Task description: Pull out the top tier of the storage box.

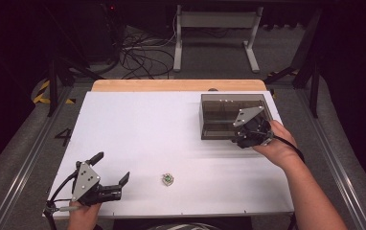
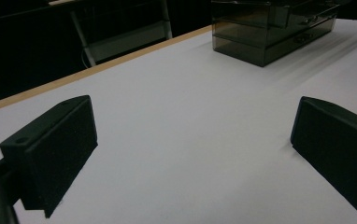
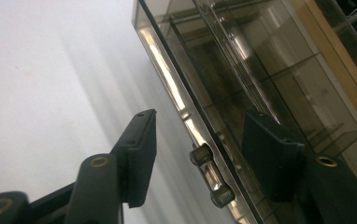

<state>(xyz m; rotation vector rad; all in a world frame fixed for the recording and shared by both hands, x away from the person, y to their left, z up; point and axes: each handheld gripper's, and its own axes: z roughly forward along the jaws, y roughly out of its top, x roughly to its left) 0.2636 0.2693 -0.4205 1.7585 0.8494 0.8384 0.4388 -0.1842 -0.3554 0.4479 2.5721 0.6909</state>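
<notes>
A smoked clear drawer box (image 1: 219, 112) stands at the far right of the white table top (image 1: 147, 129). My right gripper (image 1: 248, 136) is at the box's near face. In the right gripper view its jaws (image 3: 202, 121) stand open on either side of a small clear drawer handle (image 3: 211, 175) on the box front (image 3: 260, 60), with a gap between each pad and the handle. My left gripper (image 1: 111, 167) rests at the near left, jaws wide open (image 2: 195, 140) with nothing between them. The box (image 2: 270, 32) is far ahead of it.
A small green and white object (image 1: 167, 178) lies near the front edge, right of the left gripper. A wooden strip (image 1: 171, 85) runs along the table's far edge. Beyond it are a white frame (image 1: 214, 21) and floor cables (image 1: 142, 55).
</notes>
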